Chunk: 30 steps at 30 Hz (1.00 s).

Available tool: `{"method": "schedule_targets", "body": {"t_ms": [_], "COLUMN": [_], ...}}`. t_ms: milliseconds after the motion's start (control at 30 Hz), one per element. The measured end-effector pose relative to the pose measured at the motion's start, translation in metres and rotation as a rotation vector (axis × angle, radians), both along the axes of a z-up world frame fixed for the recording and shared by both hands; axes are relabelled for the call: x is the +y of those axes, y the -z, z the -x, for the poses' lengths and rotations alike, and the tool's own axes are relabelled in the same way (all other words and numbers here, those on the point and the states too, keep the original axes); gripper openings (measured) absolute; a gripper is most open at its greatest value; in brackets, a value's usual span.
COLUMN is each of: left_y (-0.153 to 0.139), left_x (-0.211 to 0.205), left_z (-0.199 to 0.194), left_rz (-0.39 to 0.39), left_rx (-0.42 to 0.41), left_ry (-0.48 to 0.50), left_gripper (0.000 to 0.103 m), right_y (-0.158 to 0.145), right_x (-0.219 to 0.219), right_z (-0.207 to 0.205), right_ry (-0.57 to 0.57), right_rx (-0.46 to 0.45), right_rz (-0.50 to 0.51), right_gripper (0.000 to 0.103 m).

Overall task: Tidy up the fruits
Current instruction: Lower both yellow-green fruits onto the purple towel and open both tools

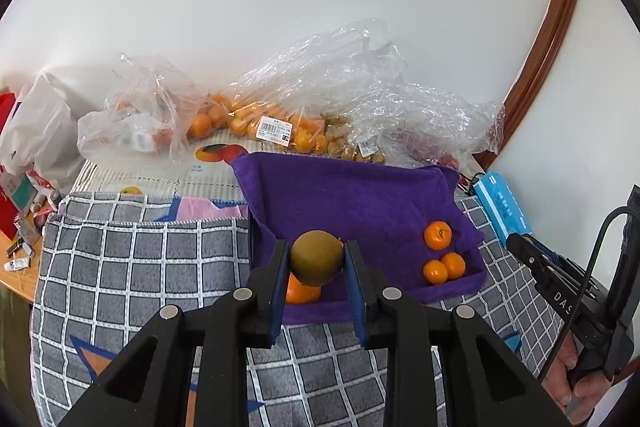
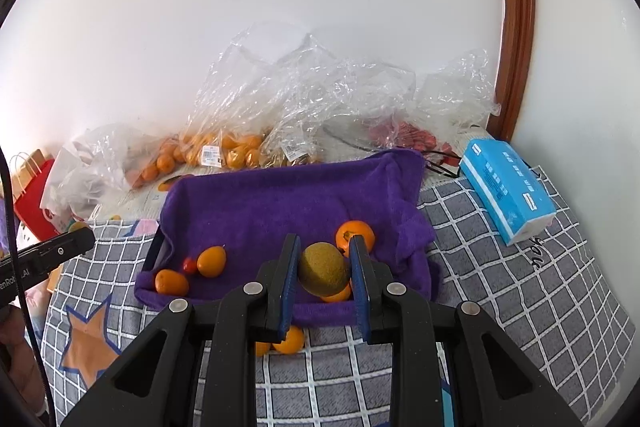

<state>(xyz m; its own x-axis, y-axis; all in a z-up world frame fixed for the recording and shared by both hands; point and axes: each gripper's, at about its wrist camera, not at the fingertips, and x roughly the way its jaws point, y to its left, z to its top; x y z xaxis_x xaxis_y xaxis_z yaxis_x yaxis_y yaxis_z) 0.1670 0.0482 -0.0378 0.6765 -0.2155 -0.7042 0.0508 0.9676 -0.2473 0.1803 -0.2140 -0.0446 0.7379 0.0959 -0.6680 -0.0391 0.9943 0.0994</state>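
Left wrist view: the left claw (image 1: pixel 316 263) pinches a brown-green fruit (image 1: pixel 316 257) between its blue pads, above the purple towel (image 1: pixel 352 195). An orange (image 1: pixel 302 293) sits under it. Three small oranges (image 1: pixel 440 255) lie on the towel's right side.

Right wrist view: the right claw (image 2: pixel 324 267) also squeezes a brown-green round fruit (image 2: pixel 323 269) over the towel (image 2: pixel 280 199). A blue tissue pack (image 2: pixel 506 189) lies on the checked blanket (image 2: pixel 500 287).

Brown-green fruit (image 1: pixel 316 257) betw. left gripper (image 1: pixel 316 267) fingers (image 1: pixel 280 267), above purple towel (image 1: pixel 352 195) w/ oranges (image 1: pixel 438 235)
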Motion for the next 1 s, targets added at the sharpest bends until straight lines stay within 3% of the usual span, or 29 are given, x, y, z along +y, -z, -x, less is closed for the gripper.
{"method": "schedule_targets", "body": {"t_ms": [1000], "left_y": [0.032], "left_x": [0.006], "left_z": [-0.075], "left_rz": [0.008], "left_rx": [0.057], "left_ry": [0.000], "left_gripper": [0.025], "right_y": [0.031], "right_x": [-0.006], "right_z": [-0.080], "right_ry": [0.028], "right_rx": [0.033], "right_rz": [-0.016], "right_gripper": [0.025]}}
